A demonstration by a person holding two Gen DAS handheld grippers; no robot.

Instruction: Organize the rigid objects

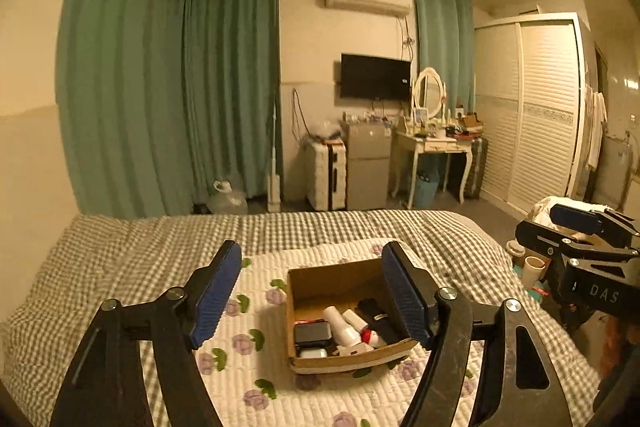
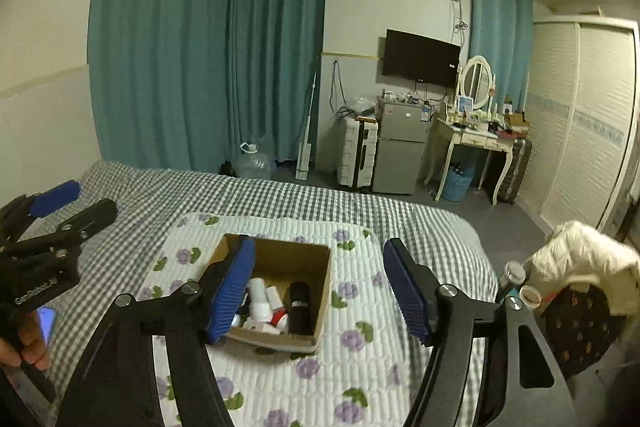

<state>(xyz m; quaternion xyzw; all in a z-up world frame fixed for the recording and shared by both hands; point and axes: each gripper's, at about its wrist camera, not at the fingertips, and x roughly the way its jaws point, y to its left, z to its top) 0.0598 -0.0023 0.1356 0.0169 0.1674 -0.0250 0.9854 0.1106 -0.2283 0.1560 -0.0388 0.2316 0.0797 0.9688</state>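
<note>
An open cardboard box (image 1: 320, 279) (image 2: 320, 291) sits on a flowered white quilt (image 1: 256, 311) (image 2: 360, 367) on the bed. Inside lie a white bottle (image 1: 340, 327) (image 2: 259, 299), a black case (image 1: 313, 333), a black cylinder (image 2: 300, 307) and other small items. My left gripper (image 1: 312, 297) is open and empty, held above and in front of the box; it also shows at the left of the right wrist view (image 2: 76, 203). My right gripper (image 2: 320, 291) is open and empty above the box; it also shows at the right of the left wrist view (image 1: 580, 223).
The bed has a grey checked cover (image 1: 132, 251) (image 2: 224, 195). A chair with a white coat (image 2: 584, 259) and cups (image 2: 530, 297) stand at the bed's right side. A phone (image 2: 46, 323) lies on the bed at left. A fridge (image 2: 400, 147), suitcase and dressing table stand by the far wall.
</note>
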